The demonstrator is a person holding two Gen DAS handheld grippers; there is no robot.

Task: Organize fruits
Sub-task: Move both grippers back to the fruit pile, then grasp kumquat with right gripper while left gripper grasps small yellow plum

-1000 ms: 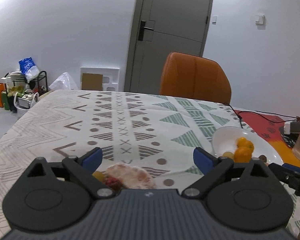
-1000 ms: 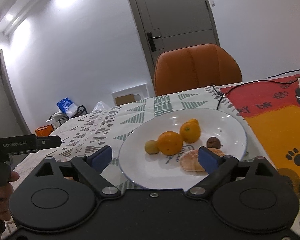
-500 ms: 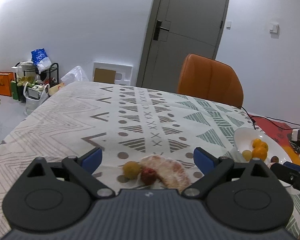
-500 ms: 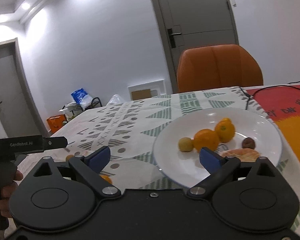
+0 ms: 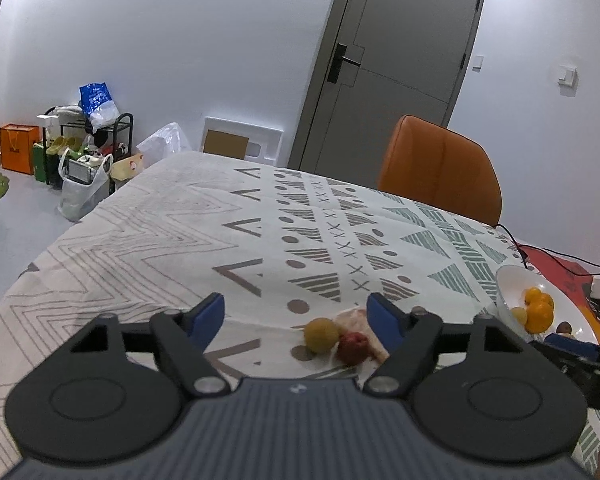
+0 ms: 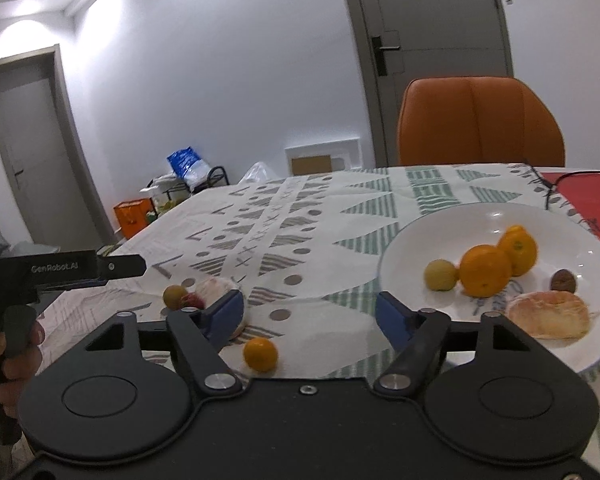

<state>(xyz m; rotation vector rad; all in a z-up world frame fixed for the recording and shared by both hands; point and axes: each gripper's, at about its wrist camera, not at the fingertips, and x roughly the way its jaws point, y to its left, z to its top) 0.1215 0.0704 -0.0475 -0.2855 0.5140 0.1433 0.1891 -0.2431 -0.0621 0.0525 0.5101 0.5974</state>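
Loose fruit lies on the patterned bench [image 5: 180, 216]: a yellow-green fruit [image 5: 321, 335], a small red fruit [image 5: 353, 347] touching it, a peeled pale pink piece [image 6: 216, 287] just behind, and a small orange [image 6: 260, 354] nearer the right gripper [image 6: 311, 312]. To the right a white plate [image 6: 412, 252] already holds two oranges [image 6: 485, 270], a yellow fruit [image 6: 441, 275], a dark fruit and a peeled piece. Both grippers are open and empty. A second ago the right gripper faced the plate squarely; it has since swung left, bringing the loose fruit into its view, probably to collect the next one. The left gripper [image 5: 296, 316] has tilted up and turned, so the cluster now sits between its fingers.
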